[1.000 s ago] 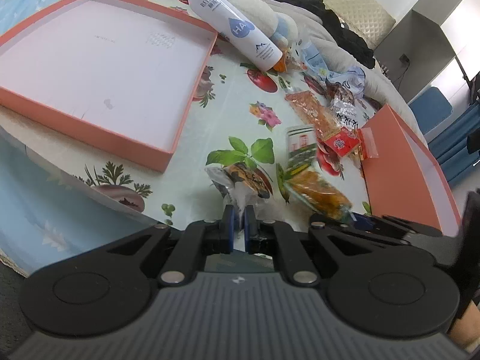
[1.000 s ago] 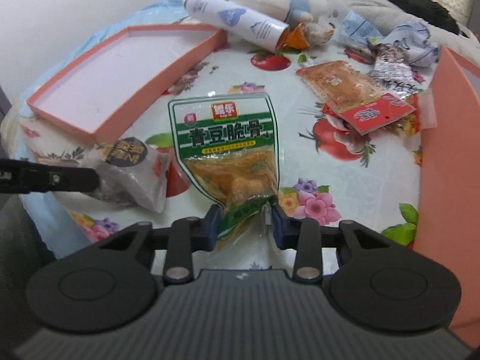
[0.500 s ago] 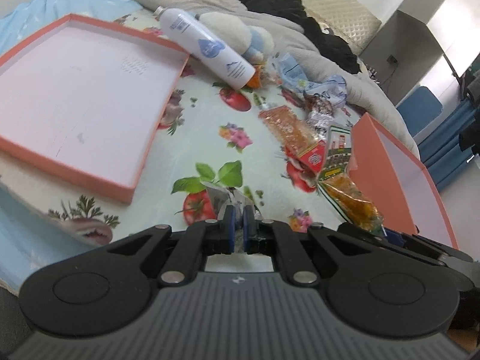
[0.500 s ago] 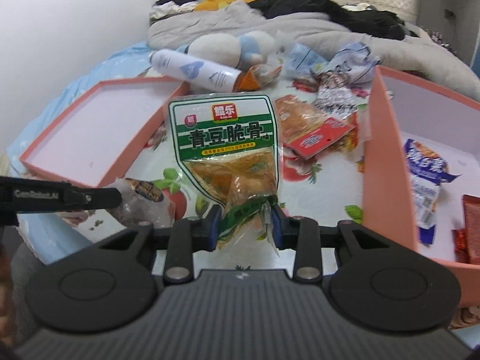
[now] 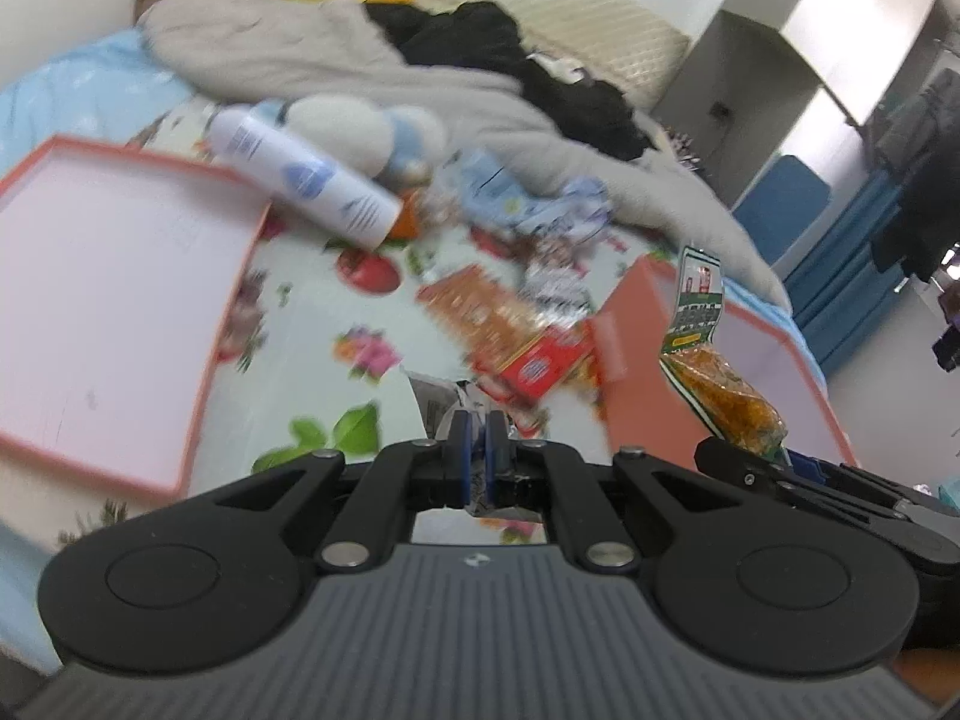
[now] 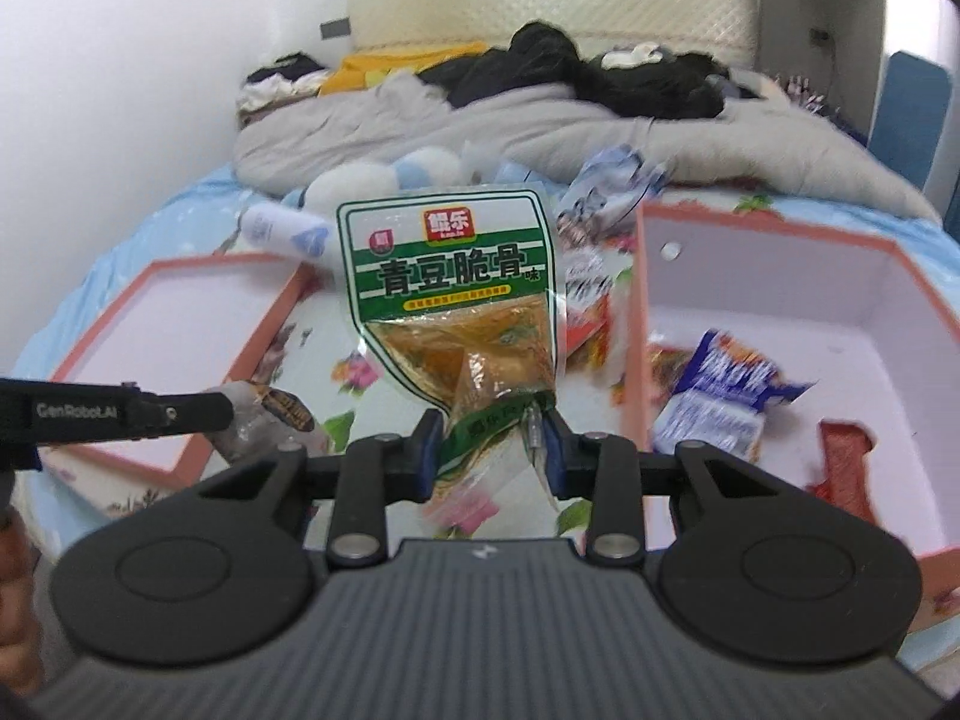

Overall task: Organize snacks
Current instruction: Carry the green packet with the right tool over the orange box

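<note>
My right gripper (image 6: 487, 450) is shut on a green snack pouch (image 6: 456, 300) and holds it upright in the air, left of the pink box (image 6: 900, 294) at the right. That box holds a blue-white packet (image 6: 720, 396) and a red packet (image 6: 846, 468). My left gripper (image 5: 471, 450) is shut on a clear wrapped snack (image 5: 441, 399), lifted off the cloth; it shows in the right wrist view as a clear bag with a dark label (image 6: 270, 414). The green pouch also shows in the left wrist view (image 5: 708, 354). More snack packets (image 5: 510, 324) lie on the floral cloth.
A shallow pink box lid (image 5: 90, 276) lies at the left. A white bottle (image 5: 300, 180) and a plush toy (image 5: 360, 126) lie behind it. A grey quilt (image 6: 540, 132) and dark clothes are piled at the back of the bed.
Both grippers have risen and moved right toward the right-hand pink box, each still holding its snack. The green pouch now hangs beside the box wall.
</note>
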Demonstrator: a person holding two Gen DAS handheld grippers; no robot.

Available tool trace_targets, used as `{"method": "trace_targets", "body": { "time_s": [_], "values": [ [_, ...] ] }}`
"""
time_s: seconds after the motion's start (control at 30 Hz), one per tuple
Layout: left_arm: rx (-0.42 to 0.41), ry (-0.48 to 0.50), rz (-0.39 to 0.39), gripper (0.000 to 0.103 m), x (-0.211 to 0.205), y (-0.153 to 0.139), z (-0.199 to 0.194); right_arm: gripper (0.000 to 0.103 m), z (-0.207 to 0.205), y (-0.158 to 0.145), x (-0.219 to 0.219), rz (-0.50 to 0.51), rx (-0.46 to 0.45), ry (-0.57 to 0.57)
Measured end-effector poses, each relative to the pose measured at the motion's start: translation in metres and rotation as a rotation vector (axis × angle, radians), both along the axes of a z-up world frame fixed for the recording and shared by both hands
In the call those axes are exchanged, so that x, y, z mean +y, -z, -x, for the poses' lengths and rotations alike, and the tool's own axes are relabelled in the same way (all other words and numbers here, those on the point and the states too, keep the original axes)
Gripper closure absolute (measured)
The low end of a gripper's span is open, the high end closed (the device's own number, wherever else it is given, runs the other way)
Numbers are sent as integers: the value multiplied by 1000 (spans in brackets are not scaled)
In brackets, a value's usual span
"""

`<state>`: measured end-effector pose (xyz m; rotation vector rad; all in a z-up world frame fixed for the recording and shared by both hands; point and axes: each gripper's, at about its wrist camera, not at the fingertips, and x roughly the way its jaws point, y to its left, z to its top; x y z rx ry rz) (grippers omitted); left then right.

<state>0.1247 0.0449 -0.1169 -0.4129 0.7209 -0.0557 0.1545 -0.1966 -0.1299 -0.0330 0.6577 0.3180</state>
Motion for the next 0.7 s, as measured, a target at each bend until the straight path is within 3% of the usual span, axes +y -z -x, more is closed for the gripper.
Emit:
{"method": "trace_targets", "body": {
  "time_s": [0.4,0.7],
  "values": [
    [-180,118,-38,99,-48,-89,-40,67,-8,-62,-36,-11,-125,85],
    [-216,239,6,99,-113,-114,-67,67,-17,-81,-98,-26,-171,193]
  ]
}}
